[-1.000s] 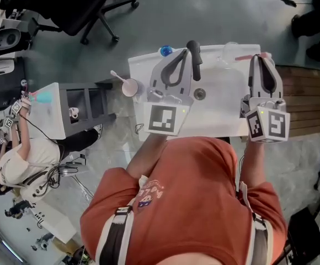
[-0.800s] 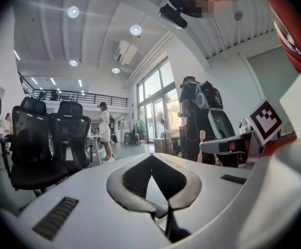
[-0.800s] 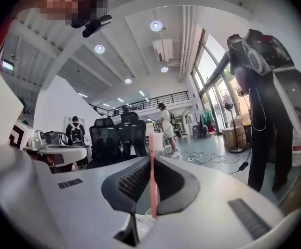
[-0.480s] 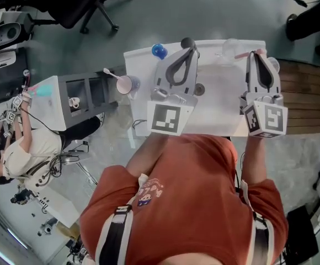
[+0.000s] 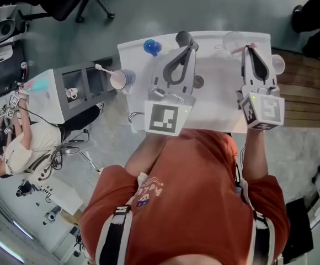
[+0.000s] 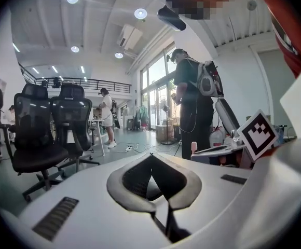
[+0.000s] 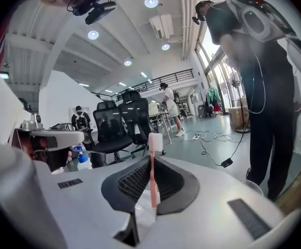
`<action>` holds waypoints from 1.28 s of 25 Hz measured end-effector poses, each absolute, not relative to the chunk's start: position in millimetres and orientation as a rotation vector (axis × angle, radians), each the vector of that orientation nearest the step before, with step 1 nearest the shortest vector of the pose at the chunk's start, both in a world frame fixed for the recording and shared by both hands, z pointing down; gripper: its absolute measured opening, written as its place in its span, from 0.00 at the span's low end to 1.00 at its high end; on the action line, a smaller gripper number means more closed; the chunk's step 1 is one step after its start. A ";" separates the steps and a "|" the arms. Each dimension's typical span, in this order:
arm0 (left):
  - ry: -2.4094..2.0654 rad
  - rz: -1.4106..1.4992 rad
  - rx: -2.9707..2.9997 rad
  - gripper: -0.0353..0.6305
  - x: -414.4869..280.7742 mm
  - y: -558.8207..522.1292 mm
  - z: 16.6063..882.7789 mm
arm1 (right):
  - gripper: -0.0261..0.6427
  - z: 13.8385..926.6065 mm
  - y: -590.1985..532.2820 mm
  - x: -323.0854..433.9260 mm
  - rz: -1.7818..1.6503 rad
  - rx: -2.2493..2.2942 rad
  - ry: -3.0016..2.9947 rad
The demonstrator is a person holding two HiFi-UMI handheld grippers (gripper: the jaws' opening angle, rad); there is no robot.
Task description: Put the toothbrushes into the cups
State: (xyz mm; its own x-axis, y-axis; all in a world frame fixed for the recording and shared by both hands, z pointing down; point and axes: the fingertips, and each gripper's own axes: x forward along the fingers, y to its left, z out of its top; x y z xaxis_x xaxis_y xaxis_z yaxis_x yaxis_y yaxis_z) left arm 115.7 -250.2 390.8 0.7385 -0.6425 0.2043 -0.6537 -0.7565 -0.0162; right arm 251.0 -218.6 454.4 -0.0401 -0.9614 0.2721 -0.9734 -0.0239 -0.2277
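In the head view a white basin top [image 5: 215, 101] carries a pink cup [image 5: 118, 80] at its left edge with a white toothbrush [image 5: 101, 68] standing in it. A clear cup [image 5: 233, 39] stands at the far edge, and another cup [image 5: 279, 64] peeks out right of my right gripper. My right gripper [image 5: 249, 49] is shut on a pink toothbrush [image 5: 238, 51] just beside the clear cup. In the right gripper view the toothbrush [image 7: 152, 173] stands upright between the jaws of that gripper [image 7: 151, 162]. My left gripper [image 5: 189, 48] [image 6: 151, 157] is shut with nothing in it.
A dark faucet [image 5: 182, 37] rises by the left gripper's tips, with a drain [image 5: 197, 83] nearby and a blue object [image 5: 150, 47] at the far left. Wooden slats [image 5: 306, 93] lie to the right, a grey shelf unit [image 5: 74, 90] to the left. People and office chairs fill the room.
The head view has shifted, so the basin top sits higher and more to the left in frame. Both grippers stay shut, and the right one still holds the pink toothbrush near the clear cup.
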 end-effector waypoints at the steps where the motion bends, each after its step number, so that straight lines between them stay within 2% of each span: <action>1: -1.079 0.318 2.869 0.08 113.7 -250.2 392.2 | 0.08 458.3 -219.3 250.3 0.558 2.143 -2.159; 16: -1.119 0.359 2.835 0.08 108.8 -250.2 397.2 | 0.09 482.2 -229.1 247.1 0.581 2.065 -2.157; 23: -1.110 0.327 2.854 0.08 109.7 -246.9 390.3 | 0.16 482.2 -221.3 252.8 0.566 2.116 -2.091; 32: -1.075 0.301 2.882 0.08 111.4 -236.3 384.4 | 0.17 480.4 -208.2 254.1 0.565 2.138 -2.038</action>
State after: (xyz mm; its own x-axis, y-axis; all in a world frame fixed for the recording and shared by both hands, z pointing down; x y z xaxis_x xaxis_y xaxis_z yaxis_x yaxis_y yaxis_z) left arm 111.4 -236.3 384.4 0.7395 -0.6431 0.1989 -0.6529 -0.7571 -0.0203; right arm 254.1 -208.2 480.4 0.0157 -0.9341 0.3568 -0.9845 -0.0768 -0.1579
